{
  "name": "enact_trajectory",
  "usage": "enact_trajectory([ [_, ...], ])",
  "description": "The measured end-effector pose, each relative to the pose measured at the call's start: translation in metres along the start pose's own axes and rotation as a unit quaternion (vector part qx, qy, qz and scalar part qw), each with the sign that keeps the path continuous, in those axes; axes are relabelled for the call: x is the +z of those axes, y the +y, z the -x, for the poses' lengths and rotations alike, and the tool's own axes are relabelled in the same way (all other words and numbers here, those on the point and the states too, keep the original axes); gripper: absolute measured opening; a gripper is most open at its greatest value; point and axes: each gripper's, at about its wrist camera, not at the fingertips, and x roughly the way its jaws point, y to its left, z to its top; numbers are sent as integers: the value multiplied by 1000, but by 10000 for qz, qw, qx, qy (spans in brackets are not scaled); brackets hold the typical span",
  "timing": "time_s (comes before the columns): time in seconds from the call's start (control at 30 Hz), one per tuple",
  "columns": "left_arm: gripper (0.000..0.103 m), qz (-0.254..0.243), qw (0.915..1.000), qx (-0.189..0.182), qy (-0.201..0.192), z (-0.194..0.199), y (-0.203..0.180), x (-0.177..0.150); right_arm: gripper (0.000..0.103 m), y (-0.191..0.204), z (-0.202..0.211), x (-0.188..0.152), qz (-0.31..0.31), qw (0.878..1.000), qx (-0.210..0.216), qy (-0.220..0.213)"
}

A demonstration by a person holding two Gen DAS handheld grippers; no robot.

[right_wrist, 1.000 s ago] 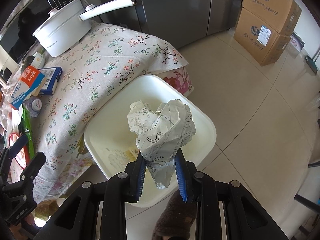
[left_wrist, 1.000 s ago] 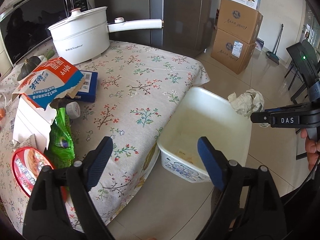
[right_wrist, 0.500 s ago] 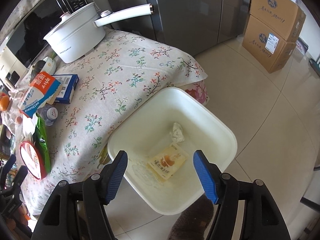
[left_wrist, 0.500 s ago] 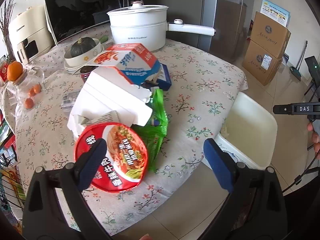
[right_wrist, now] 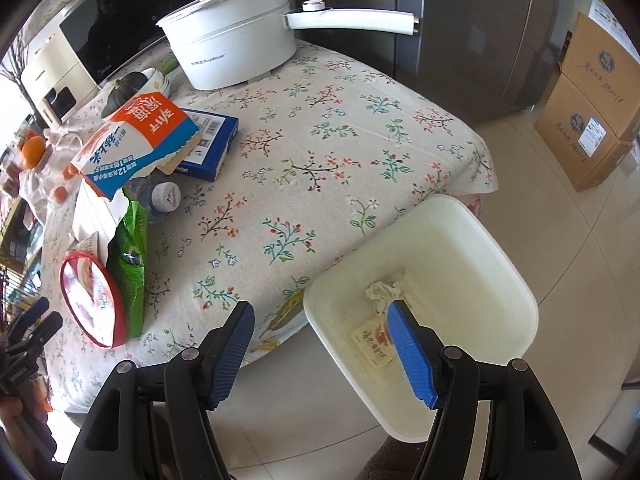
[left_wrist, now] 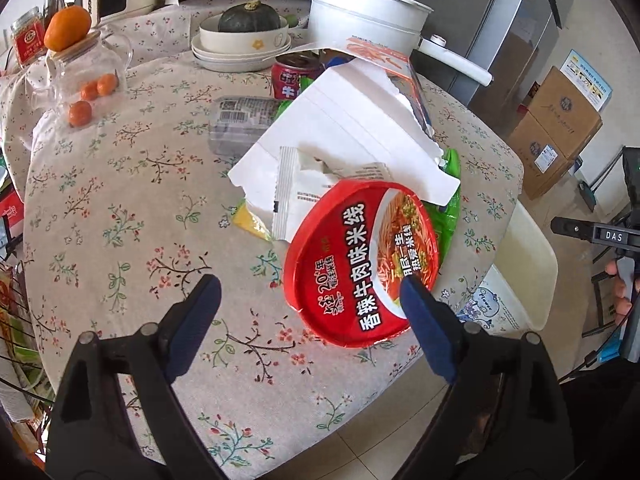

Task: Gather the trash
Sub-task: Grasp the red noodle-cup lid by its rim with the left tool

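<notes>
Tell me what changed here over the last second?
The right tool let go of the crumpled paper, which now lies in the white bin, and stands open. The left tool swung from the bin toward the red noodle lid, open. The table trash stayed put.

Left gripper (left_wrist: 310,302) wide apart above tablecloth (left_wrist: 120,220), right finger over red noodle lid (left_wrist: 362,262).

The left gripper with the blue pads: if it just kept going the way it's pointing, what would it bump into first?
Probably the flowered tablecloth. The open left gripper points down at bare cloth, with the red noodle-bowl lid close by its right pad. Depth is hard to judge, so that pad might clip the lid's edge first.
</notes>
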Motion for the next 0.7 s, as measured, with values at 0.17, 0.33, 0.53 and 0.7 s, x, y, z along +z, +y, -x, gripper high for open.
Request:
enact_trajectory([
  [0.17, 62, 190, 9985, -483, 185, -20, 9, -1, 71, 21, -8, 5, 126, 9999, 65, 53],
  [0.33, 48, 97, 9977, -616, 259, -31, 2, -1, 71, 38, -11, 8, 257, 9996, 110, 61],
  [0.53, 23, 144, 9976, -675, 102, -16, -2, 2, 70, 47, -12, 8, 336, 9994, 94, 39],
  [0.7, 17, 56, 9966, -803, -144, 11, -9, 2, 70, 54, -9, 8, 377, 9992, 120, -7],
])
